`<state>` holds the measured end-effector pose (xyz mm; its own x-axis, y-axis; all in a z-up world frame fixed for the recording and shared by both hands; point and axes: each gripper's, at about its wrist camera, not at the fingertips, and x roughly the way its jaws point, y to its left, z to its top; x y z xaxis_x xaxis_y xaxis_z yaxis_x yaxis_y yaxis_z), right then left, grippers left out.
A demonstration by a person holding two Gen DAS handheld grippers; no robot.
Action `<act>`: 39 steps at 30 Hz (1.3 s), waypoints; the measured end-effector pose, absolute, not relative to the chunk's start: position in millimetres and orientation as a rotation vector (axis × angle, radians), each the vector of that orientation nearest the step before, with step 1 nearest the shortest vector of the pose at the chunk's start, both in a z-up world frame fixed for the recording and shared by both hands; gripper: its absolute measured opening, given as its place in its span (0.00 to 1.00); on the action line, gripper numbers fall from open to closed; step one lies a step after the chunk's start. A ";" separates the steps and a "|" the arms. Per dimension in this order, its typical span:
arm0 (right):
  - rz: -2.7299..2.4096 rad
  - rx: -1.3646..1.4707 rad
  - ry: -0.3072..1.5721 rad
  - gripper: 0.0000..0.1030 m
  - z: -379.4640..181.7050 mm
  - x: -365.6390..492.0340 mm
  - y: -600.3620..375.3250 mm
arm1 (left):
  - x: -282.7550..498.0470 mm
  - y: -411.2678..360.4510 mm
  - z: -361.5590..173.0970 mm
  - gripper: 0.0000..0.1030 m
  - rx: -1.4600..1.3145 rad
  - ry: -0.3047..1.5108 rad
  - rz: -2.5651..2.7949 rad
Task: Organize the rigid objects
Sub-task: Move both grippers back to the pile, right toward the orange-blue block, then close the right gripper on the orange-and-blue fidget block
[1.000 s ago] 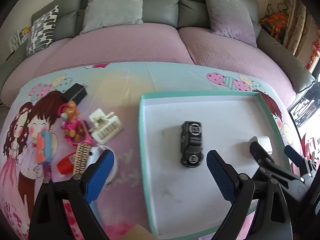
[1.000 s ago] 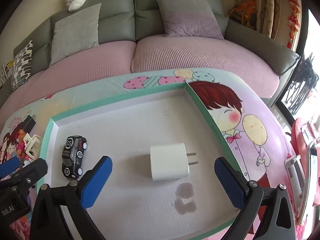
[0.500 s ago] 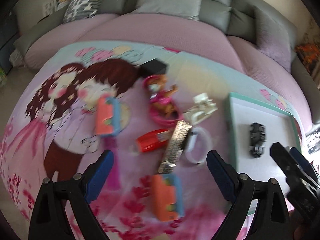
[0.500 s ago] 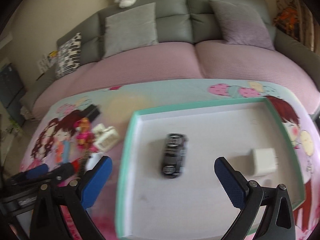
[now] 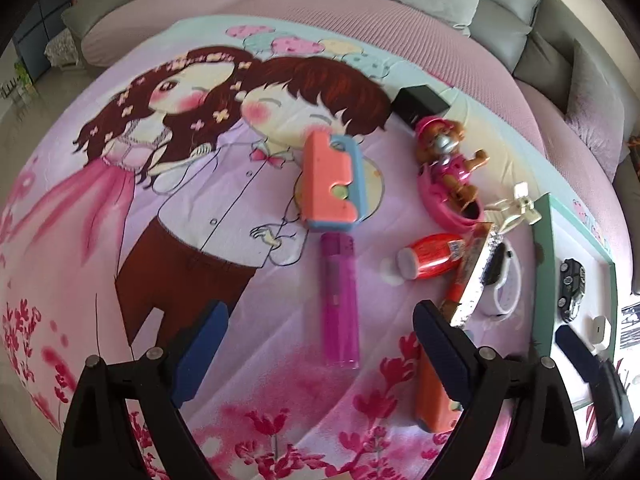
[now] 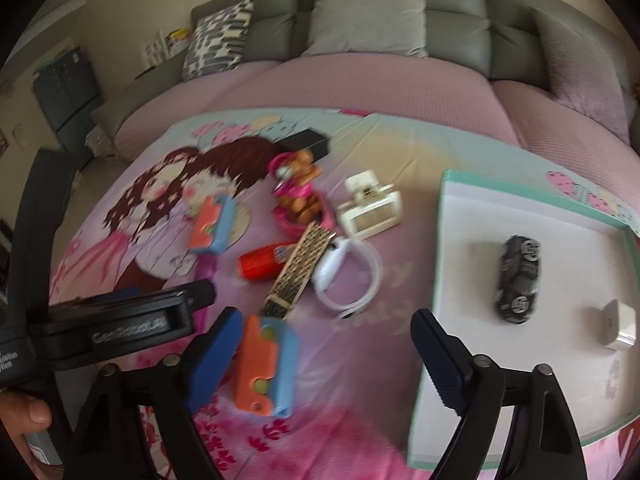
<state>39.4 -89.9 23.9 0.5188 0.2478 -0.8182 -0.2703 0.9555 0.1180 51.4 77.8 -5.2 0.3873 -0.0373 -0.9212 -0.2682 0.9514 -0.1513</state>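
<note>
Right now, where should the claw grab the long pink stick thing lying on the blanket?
Grab the pink stick around its middle, coming straight down from above. It lies flat with bare blanket on both long sides, so the open left claw can straddle its narrow width.

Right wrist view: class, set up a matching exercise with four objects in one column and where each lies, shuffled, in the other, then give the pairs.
Things:
1. black toy car
2. white charger
3. orange and blue block
4. black box

Places:
A. on the cloth, nearest the sofa
B. in the tray, near its middle
C. on the cloth, beside the left fingertip
D. in the tray, towards its right edge

Pairs: 1-B, 2-D, 3-C, 4-A
</note>
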 end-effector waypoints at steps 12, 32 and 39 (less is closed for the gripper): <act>0.331 -0.068 1.062 0.78 -1.6 37.3 -72.2 | 62.7 77.7 -21.9 0.91 -0.264 1.185 0.138; 0.377 -0.069 1.086 0.46 -4.7 34.8 -70.6 | 74.6 51.1 -22.3 0.68 -0.172 1.170 0.143; 0.354 -0.057 1.088 0.45 -4.5 36.1 -79.3 | 80.4 42.4 -22.9 0.58 -0.135 1.153 0.155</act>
<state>36.1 -79.3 -4.5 0.4138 0.2533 -0.8744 -0.3092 0.9425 0.1267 80.4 42.4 -22.9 0.3976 0.0525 -0.9161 -0.1908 0.9813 -0.0266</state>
